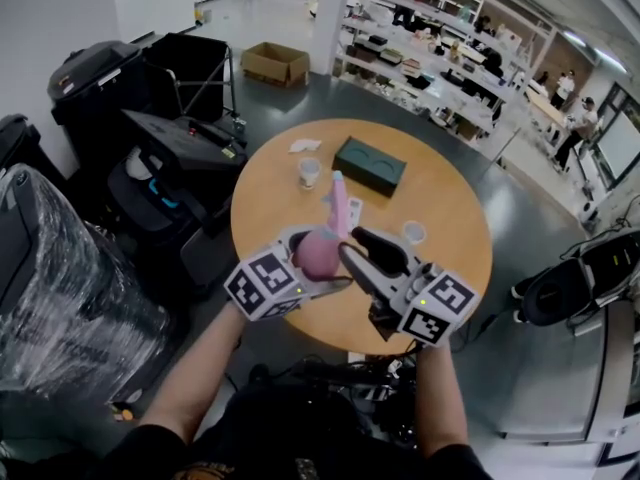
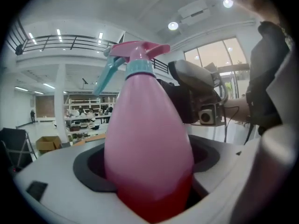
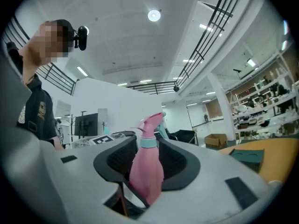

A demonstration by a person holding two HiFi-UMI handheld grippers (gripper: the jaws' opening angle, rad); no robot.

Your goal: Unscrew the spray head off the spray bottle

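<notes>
Gripping the pink spray bottle (image 1: 322,251) by its body, the left tool (image 1: 312,258) holds it over the round surface (image 1: 440,198), spray head (image 1: 338,193) still on; the right tool (image 1: 364,254) has its jaws apart, bottle between them, unpressed.

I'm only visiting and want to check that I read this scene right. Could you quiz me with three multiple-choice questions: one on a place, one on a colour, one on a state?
1. Where does the dark green box lie?
A. on the round table
B. on the floor
C. on a shelf

2. What colour is the spray bottle body?
A. blue
B. pink
C. yellow

3. What state is the spray head in?
A. off, lying on the table
B. sitting on the bottle's neck
C. lying on the floor

Answers:
1 A: the head view shows the box flat on the tabletop.
2 B: both gripper views show a pink body.
3 B: the head tops the neck while the left hand-held gripper clamps the body.
</notes>
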